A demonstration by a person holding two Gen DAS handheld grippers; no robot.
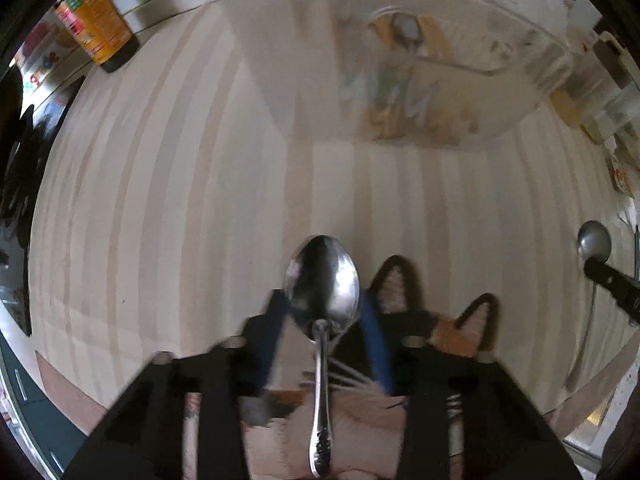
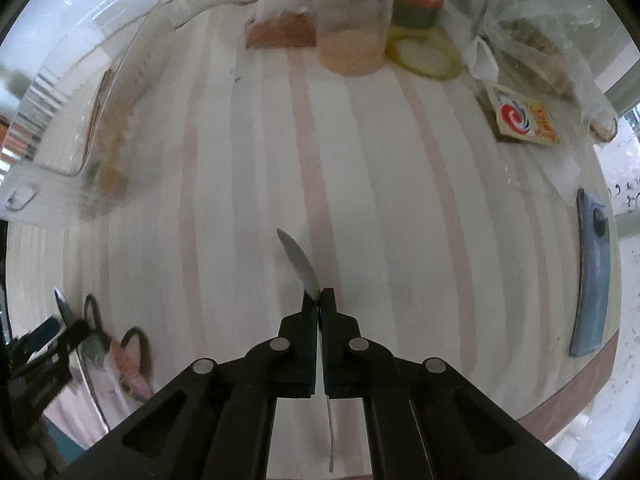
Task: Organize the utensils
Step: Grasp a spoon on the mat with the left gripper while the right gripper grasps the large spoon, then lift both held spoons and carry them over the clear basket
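striped cloth covers the table (image 2: 360, 160), ringed by a clear plastic container (image 1: 400, 60), a dark bottle (image 1: 100, 24), a cup (image 2: 352, 20), a tape roll (image 2: 424, 54), a small packet (image 2: 520, 118) and a blue-grey case (image 2: 592, 272). the left gripper (image 1: 322, 332) has its fingers drawn narrow about a spoon (image 1: 322, 280) lying on a cat-face mat (image 1: 452, 328), though blur hides whether they press it. the right gripper (image 2: 319, 300) fingers are clamped on a second spoon (image 2: 298, 258), held edge-on over bare cloth.

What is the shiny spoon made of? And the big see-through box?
The spoon looks like polished metal, likely steel: its bowl mirrors bright light. The box seems clear plastic, since the striped tablecloth shows through it, though blur leaves glass possible.
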